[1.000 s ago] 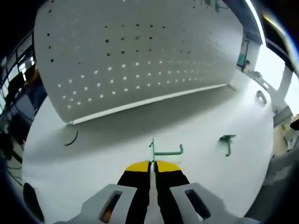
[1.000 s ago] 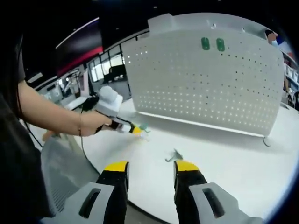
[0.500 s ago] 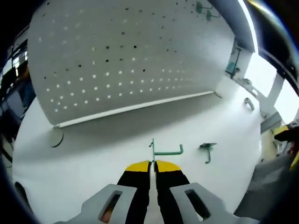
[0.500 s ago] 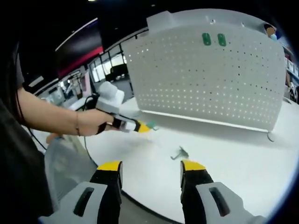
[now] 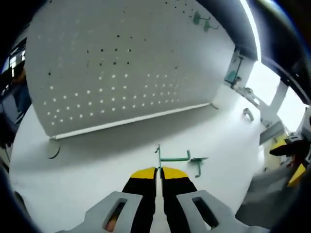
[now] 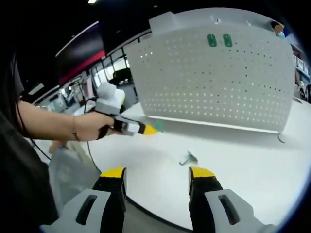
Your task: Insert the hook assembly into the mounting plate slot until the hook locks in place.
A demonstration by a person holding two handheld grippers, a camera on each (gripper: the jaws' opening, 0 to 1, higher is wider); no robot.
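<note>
The left gripper [image 5: 159,170] has its fingers clamped together on a green hook [image 5: 171,157], held above the white desk [image 5: 97,165], well short of the upright perforated mounting plate [image 5: 121,63] at the far side. The right gripper [image 6: 156,174] hovers with fingers apart over a second green hook [image 6: 188,158] lying on the desk. The thin hook could twist in so narrow a grip, or meet the plate off-angle and miss its slot, so it never locks.

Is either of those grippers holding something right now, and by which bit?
The left gripper pinches a green hook by the lower end of its upright stem. The right gripper is open and holds nothing.
</note>
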